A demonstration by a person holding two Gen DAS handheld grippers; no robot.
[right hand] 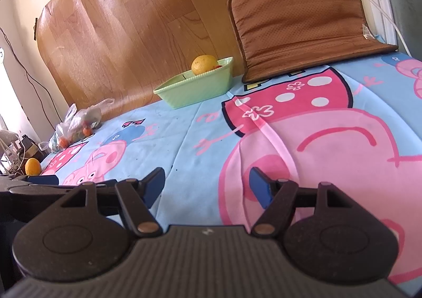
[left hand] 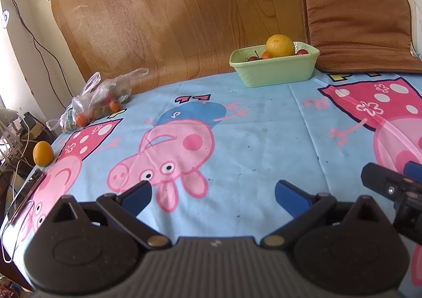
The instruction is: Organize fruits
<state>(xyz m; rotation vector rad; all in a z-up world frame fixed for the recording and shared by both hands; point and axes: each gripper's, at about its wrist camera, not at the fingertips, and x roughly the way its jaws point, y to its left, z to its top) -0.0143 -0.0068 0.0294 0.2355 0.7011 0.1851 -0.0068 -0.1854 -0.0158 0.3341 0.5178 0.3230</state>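
Observation:
A pale green basket [left hand: 274,68] stands at the back of the table and holds a large orange [left hand: 279,45] and small red fruits [left hand: 265,55]. It also shows in the right wrist view [right hand: 195,88]. A loose orange [left hand: 43,153] sits at the table's left edge, and shows in the right wrist view [right hand: 32,166]. A clear plastic bag [left hand: 101,99] of small fruits lies at the back left. My left gripper [left hand: 213,192] is open and empty above the cloth. My right gripper [right hand: 207,183] is open and empty, beside the left one.
A blue cartoon-pig tablecloth [left hand: 263,124] covers the table. A wood-pattern sheet [left hand: 171,13] leans on the wall behind. A brown cushion [left hand: 361,24] leans at the back right. A phone [left hand: 25,196] lies at the left edge, with cables beyond it.

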